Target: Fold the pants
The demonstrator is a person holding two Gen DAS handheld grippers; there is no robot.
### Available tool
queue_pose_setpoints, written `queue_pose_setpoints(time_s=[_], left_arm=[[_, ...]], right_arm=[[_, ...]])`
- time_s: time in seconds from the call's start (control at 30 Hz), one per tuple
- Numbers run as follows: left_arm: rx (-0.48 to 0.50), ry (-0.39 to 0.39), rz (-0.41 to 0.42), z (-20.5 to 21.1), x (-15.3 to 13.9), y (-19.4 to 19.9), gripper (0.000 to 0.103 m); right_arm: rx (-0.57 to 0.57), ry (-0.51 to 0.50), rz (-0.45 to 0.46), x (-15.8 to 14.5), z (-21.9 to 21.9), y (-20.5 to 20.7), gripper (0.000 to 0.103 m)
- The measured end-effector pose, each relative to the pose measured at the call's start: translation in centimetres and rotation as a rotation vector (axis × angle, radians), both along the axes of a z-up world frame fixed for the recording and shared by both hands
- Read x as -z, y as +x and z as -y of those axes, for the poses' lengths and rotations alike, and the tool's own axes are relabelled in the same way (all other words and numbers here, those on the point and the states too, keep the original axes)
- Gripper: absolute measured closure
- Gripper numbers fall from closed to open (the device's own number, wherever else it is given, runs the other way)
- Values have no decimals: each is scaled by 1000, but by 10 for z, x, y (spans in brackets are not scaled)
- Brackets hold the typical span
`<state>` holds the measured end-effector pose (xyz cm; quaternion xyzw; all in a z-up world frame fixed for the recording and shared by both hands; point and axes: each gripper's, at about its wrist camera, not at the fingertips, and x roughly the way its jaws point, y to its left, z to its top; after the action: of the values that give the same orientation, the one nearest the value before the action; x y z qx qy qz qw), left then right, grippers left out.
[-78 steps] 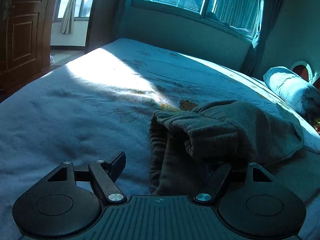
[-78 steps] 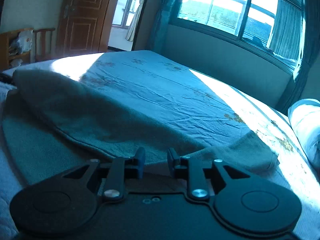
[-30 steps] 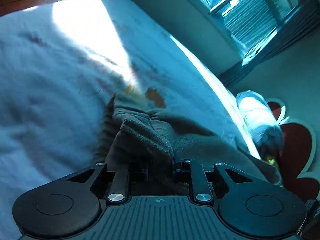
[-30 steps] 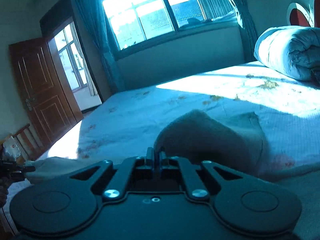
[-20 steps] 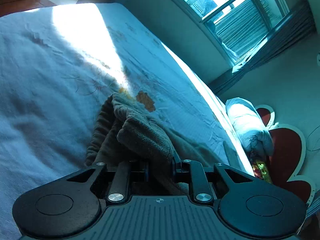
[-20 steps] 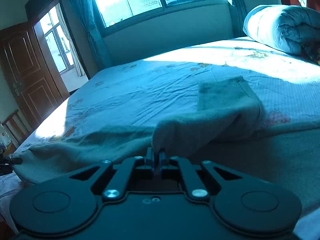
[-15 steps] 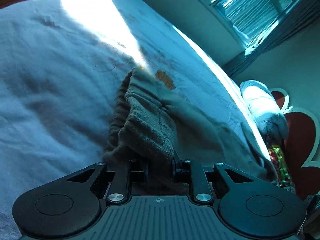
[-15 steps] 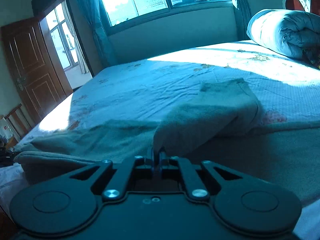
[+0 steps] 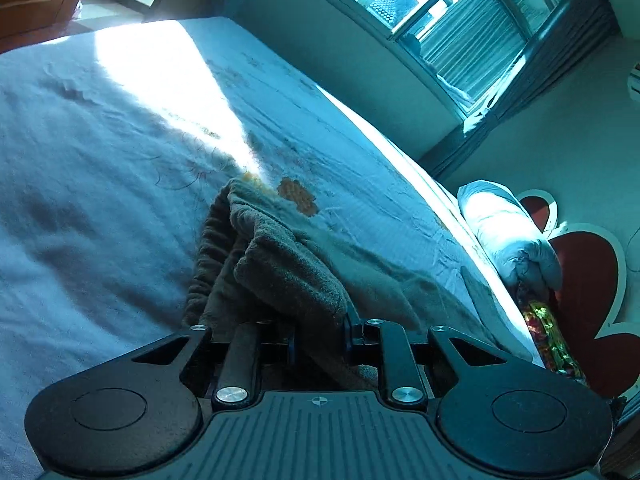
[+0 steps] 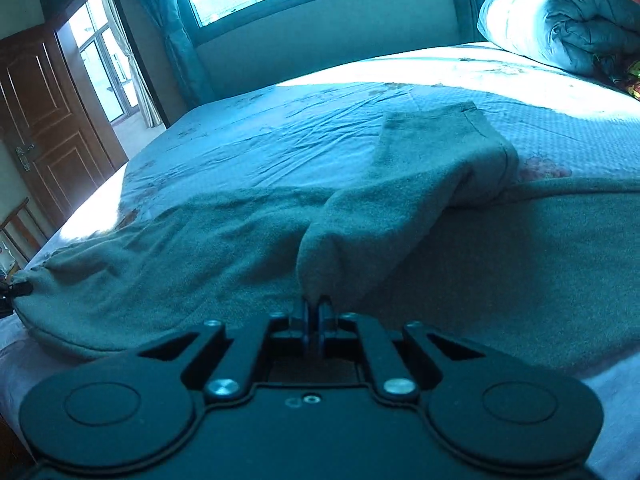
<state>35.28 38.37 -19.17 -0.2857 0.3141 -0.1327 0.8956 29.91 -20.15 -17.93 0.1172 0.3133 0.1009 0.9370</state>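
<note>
Grey-green fleece pants (image 10: 224, 248) lie across the blue bed. In the left wrist view my left gripper (image 9: 319, 334) is shut on a thick bunched fold of the pants (image 9: 288, 276) near the gathered waistband (image 9: 208, 248). In the right wrist view my right gripper (image 10: 314, 310) is shut on a pinched edge of a pant leg (image 10: 400, 184), which runs up and away to its hem (image 10: 468, 110). The other leg lies flat under it, spreading left and right.
The bed sheet (image 9: 100, 152) stretches wide to the left, with a bright sun patch. A rolled duvet (image 10: 560, 24) lies at the head of the bed, also in the left wrist view (image 9: 508, 240). A wooden door (image 10: 44, 128) and a window wall stand beyond.
Both grippers have stayed shut on the pants. The right gripper has carried the leg edge lower and nearer the flat cloth. The left view has tilted and pulled back slightly.
</note>
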Motion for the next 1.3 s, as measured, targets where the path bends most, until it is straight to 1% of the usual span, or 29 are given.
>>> queue_pose_setpoints(time_s=[0.03, 0.07, 0.13, 0.17, 0.2, 0.23, 0.27, 0.3, 0.33, 0.37, 0.4, 0.43, 0.5, 0.53, 0.63, 0.7, 0.73, 0.77, 0.87, 0.93, 0.97, 1.0, 1.07, 1.13, 1.17, 1.2, 1.23, 1.27, 1.3], left_arm=[[2, 35, -15, 2, 0, 4, 82], [10, 51, -34, 3, 6, 9, 83], [16, 80, -107, 2, 25, 16, 81], [15, 64, -97, -1, 28, 14, 80], [16, 65, -88, -2, 25, 12, 78], [15, 75, -81, -3, 21, 9, 75], [10, 90, -73, -3, 16, 6, 65], [-9, 113, -65, -4, 10, 0, 54], [-26, 131, -60, -6, 3, -6, 45], [-55, 159, -56, -8, -5, -13, 22], [-114, 220, -59, -8, -13, -21, 0], [-159, 280, -49, -6, -20, -30, 0], [-182, 371, -42, 4, -32, -42, 0], [-197, 430, -30, 15, -39, -48, 0], [-187, 552, 3, 60, -45, -52, 0], [-175, 626, 14, 102, -42, -48, 0], [-158, 635, 17, 117, -39, -45, 0], [-147, 647, 11, 142, -35, -41, 0], [-162, 656, -24, 196, -23, -29, 0], [-191, 617, -37, 223, -21, -28, 0], [-189, 603, -39, 237, -20, -29, 0], [-196, 625, -43, 250, -18, -28, 0], [-197, 690, -50, 275, -13, -25, 0], [-182, 707, -55, 293, -10, -22, 0], [-164, 726, -55, 301, -8, -21, 0], [-157, 747, -64, 307, -5, -18, 0], [-152, 746, -72, 308, -2, -18, 0], [-152, 720, -83, 307, 3, -16, 0], [-146, 703, -75, 304, 6, -17, 0]], right_arm=[[-1, -3, -12, 3, 0, 2, 103], [-3, -12, -31, 8, 0, 4, 103], [6, -5, -68, 17, 0, 7, 103], [10, -1, -65, 18, -1, 6, 103], [10, -7, -61, 17, -1, 5, 103], [6, -12, -60, 16, -2, 5, 101], [3, -23, -63, 15, -1, 5, 96], [9, -27, -60, 12, 1, 5, 94], [14, -19, -46, 8, 4, 3, 87], [10, -4, -22, 3, 8, 0, 87], [7, -1, -10, -2, 10, -2, 87], [3, -10, 8, -8, 13, -5, 87], [12, -27, 52, -20, 17, -11, 87], [17, -28, 67, -25, 19, -13, 87], [30, -33, 105, -37, 25, -15, 87], [21, -59, 104, -39, 21, -11, 87], [16, -72, 100, -40, 18, -8, 87], [4, -90, 94, -39, 12, -3, 87], [-15, -201, 79, -35, -10, 11, 86], [-23, -222, 79, -32, -19, 18, 88], [-20, -254, 80, -30, -25, 22, 86], [-16, -291, 74, -27, -31, 26, 85], [-14, -327, 74, -21, -37, 32, 80], [3, -420, 54, -12, -43, 38, 79], [2, -445, 44, -8, -43, 39, 82], [0, -449, 32, -3, -40, 37, 87], [17, -444, 23, -2, -34, 36, 103], [54, -422, 22, -2, -22, 29, 103], [79, -385, 13, -2, -10, 22, 103]])
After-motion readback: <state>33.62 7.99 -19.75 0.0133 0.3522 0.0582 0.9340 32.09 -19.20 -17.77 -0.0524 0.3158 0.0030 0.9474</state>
